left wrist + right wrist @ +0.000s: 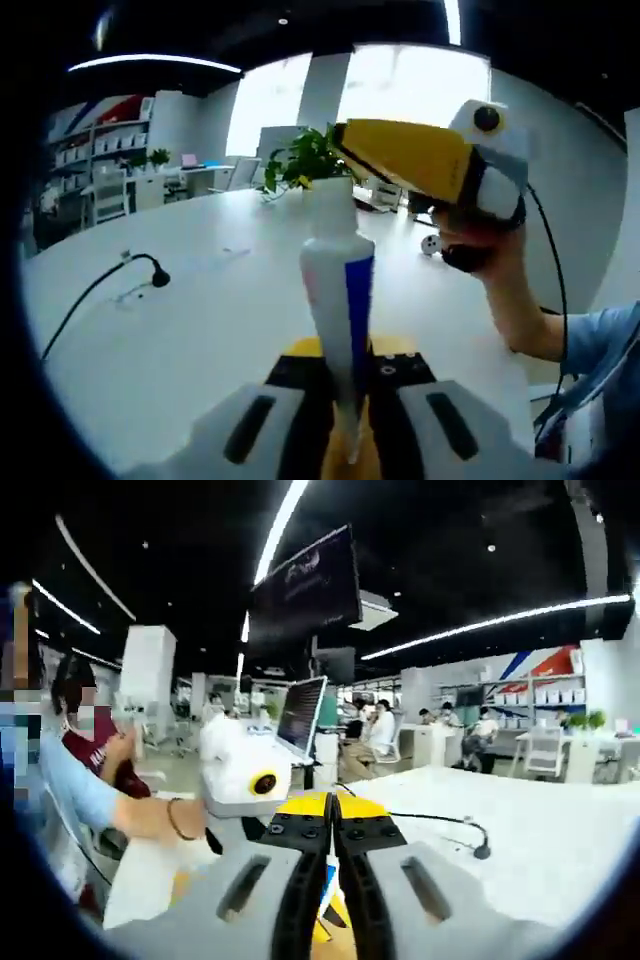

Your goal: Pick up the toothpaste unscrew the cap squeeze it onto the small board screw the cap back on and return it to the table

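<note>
My left gripper is shut on a white and blue toothpaste tube, gripping it near its flat end. The tube stands away from me with its white cap on the far end. My right gripper, yellow and white, comes in from the right with its tips just past the cap; whether they touch it is hidden. In the right gripper view the right gripper has its jaws pressed together, and a strip of the tube shows behind them. The left gripper sits to their left.
A white table spreads under both grippers, with a black cable and plug on its left part. A green plant stands behind the cap. A hand holds the right gripper. Several people sit at desks in the background.
</note>
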